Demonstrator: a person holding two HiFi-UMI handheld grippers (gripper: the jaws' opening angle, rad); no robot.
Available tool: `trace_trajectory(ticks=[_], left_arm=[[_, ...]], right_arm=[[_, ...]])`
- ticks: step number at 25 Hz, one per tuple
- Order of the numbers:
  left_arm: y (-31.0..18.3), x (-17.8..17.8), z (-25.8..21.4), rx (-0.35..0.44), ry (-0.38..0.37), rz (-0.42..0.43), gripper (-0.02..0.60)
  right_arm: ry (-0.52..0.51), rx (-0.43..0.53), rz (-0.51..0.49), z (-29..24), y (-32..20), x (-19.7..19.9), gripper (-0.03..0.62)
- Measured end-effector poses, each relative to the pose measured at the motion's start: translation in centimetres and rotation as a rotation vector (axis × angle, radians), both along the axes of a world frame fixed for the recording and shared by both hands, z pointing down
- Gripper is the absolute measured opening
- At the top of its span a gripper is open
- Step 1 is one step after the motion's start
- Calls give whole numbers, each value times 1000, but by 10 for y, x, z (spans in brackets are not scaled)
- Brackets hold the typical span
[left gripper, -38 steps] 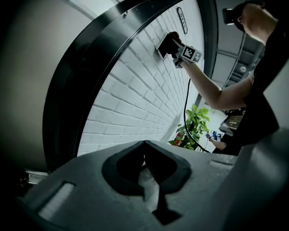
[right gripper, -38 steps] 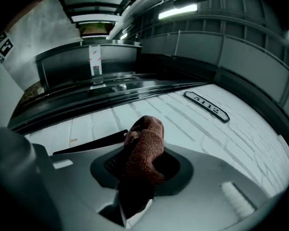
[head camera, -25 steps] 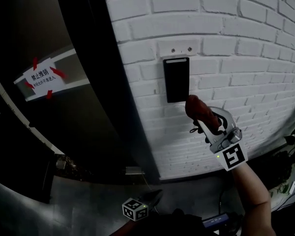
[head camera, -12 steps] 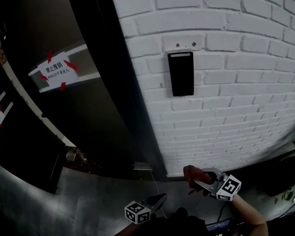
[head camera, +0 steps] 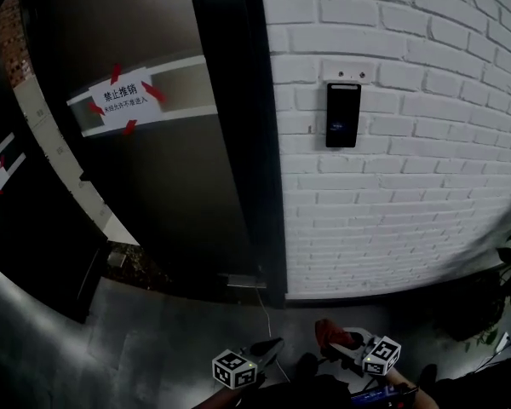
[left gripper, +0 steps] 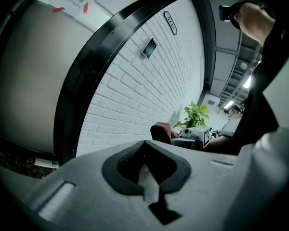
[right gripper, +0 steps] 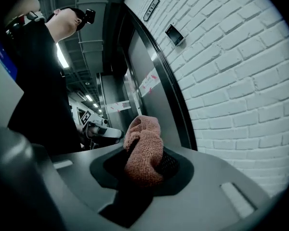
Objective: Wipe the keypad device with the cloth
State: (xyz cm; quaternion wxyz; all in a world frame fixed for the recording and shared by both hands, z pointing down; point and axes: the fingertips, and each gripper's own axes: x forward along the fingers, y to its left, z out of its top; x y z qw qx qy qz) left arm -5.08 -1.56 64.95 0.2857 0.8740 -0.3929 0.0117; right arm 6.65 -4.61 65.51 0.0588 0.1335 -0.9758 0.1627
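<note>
Keypad device: slim black upright panel point(head camera: 342, 115) on the white brick wall point(head camera: 426, 194), at 1 o'clock in the head view, long axis vertical.
Cloth: crumpled reddish-brown terry cloth point(right gripper: 143, 150), clamped between the jaws of the right gripper point(right gripper: 144, 166), low at 5 o'clock.
Left gripper point(left gripper: 147, 165): jaws pressed together on nothing, near 6 o'clock.
Key relation: the panel lies well above the cloth, at about 12 o'clock from it; the right gripper seems the nearer of the 2, though the dim view makes that uncertain.

L gripper point(left gripper: 144, 163), R gripper point(right gripper: 143, 161): grey shells, blk pads point(left gripper: 116, 171), b/w marker cubes point(head camera: 232, 367); black top point(right gripper: 36, 85).
</note>
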Motion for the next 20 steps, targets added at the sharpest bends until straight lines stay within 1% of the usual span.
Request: trace_trajectory(ticks=[4,9,12,15,20], left_arm=[[39,-2,10,-9,11,7,5],[80,10,17,-1,29,52,5],[98,16,28,-1,38,75,5],[112,27,31,6,32,118,5],[123,45,28,19,25,169,5]], right_arm=[[-14,-27,9,7,56,-11,107],[-4,-9,19,5,113,-24,107],[-12,8,59,5,134,-24,107],[-12,20,91,3,150,-18,106],[-9,23,139,5,161,-7,106]])
